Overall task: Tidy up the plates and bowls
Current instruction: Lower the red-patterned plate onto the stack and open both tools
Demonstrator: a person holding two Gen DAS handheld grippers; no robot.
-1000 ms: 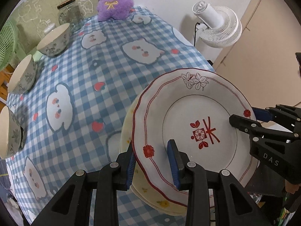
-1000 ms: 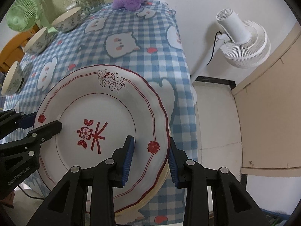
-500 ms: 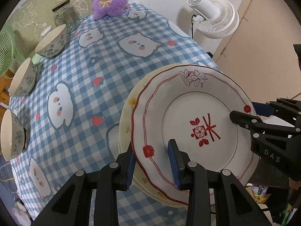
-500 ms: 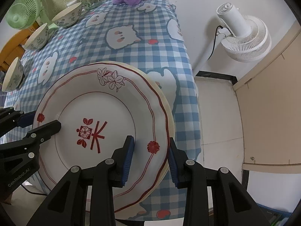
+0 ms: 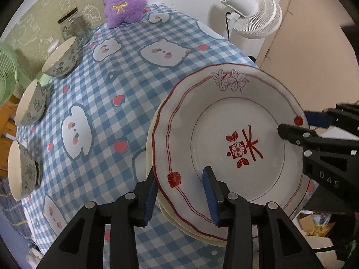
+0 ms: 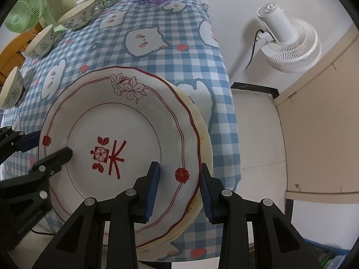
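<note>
A white plate with a red rim and red flower mark (image 5: 226,134) (image 6: 119,139) is held over a cream plate (image 5: 154,192) (image 6: 204,148) that lies on the checked tablecloth (image 5: 125,71). My left gripper (image 5: 179,192) clamps the red-rimmed plate's near edge. My right gripper (image 6: 178,190) clamps its opposite edge and also shows in the left wrist view (image 5: 289,130). Three patterned bowls (image 5: 60,58) (image 5: 30,103) (image 5: 21,168) stand in a row along the table's left side.
A purple plush toy (image 5: 124,0) and a glass jar (image 5: 74,27) stand at the table's far end. A white fan (image 6: 285,42) stands on the floor right of the table, a green fan (image 6: 24,15) at the far left. The table edge runs just below the plates.
Both grippers and the red-rimmed plate have shifted inward over the table, and more of the cream plate now shows beneath it. The grip is unchanged.
</note>
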